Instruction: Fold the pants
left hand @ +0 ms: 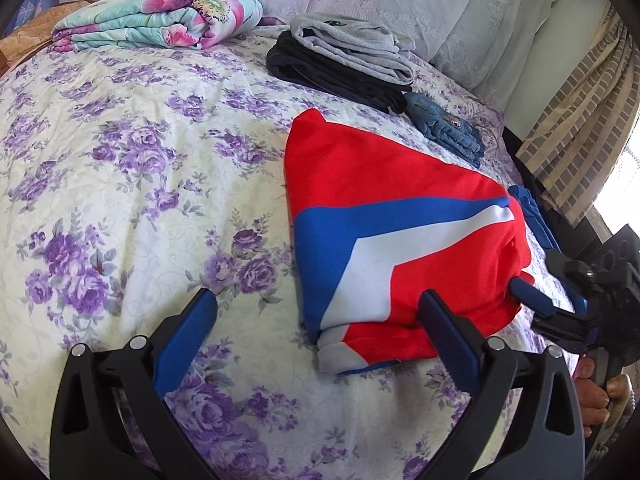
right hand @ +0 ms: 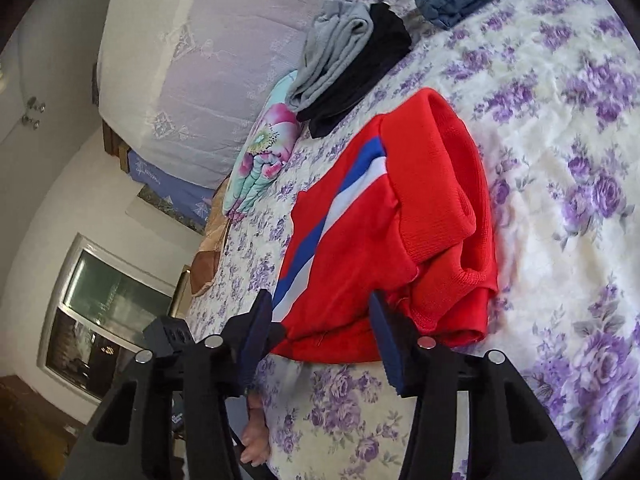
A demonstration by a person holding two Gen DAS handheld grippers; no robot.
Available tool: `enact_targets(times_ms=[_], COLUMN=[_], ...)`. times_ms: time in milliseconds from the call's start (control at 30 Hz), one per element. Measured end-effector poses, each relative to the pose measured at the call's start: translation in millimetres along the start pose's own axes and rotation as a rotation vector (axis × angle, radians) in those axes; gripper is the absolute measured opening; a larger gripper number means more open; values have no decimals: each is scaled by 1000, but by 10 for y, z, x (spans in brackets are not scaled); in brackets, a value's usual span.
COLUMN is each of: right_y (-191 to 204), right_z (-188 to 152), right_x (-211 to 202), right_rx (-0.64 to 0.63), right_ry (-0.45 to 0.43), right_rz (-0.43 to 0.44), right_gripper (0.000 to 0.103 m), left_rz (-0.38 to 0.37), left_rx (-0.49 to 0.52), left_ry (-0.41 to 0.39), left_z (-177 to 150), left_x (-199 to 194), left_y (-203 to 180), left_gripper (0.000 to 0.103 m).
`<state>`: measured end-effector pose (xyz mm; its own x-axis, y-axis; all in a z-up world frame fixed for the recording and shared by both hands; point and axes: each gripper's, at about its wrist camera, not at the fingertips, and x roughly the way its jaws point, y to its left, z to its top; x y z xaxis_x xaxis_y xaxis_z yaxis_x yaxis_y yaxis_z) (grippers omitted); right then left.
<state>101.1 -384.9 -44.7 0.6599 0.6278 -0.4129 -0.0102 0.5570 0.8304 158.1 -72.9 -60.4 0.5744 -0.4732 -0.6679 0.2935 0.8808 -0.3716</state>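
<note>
Red pants with a blue and white stripe lie folded on the floral bedspread. My left gripper is open, its right finger at the near edge of the pants, its left finger over bare bedspread. My right gripper is open, its jaws on either side of the near edge of the red pants. In the left wrist view the right gripper's blue finger touches the pants' right edge. Neither gripper holds the cloth.
A stack of folded grey and black clothes lies at the back, folded jeans beside it. A folded floral blanket lies at the back left. Pillows line the headboard. A curtain hangs at the right.
</note>
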Motion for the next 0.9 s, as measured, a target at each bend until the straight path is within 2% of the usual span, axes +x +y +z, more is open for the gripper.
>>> enact_targets(times_ms=[133,233,333,533,633,667,700,733,833,900], right_y=[-116,-149,-102,-271,-227,-178,-116,-51,89,90], right_z=[20,-28,-77,13,46,42,39,37,15,-24], right_x=[45,12,-96,-58,-7,-25,-69,-105,-245,-336], right_rx=[74,116,92,156,131,108,79,52,0,-21], right_ry=[-15,6,-22,-54,-80,-104,-127,-143,-172,-185], right_rz=[16,23,-10,-26,-9,-12,-10,1,20,-8], right_gripper=[29,29,32,30,27,22,12,9,6,4], left_rz=[-14,-32,-42,-58,-60,-61,-62,-64,-71,-71], left_rx=[-13,-29,-36,-48,-50,-50,-51,-53,-59,-59], left_ry=[-8,-14,-17,-24,-24,-24,-25,-26,-30,-29], left_z=[-1,-1,0,-4,-7,-8,-7,-9,-12,-13], left_x=[-12,-24,-29,-37,-39,-39,-39,-41,-47,-48], left_y=[22,54,58,78,87,87,90,88,93,94], left_gripper=[99,99,99,99,99,99,99,99,99,99])
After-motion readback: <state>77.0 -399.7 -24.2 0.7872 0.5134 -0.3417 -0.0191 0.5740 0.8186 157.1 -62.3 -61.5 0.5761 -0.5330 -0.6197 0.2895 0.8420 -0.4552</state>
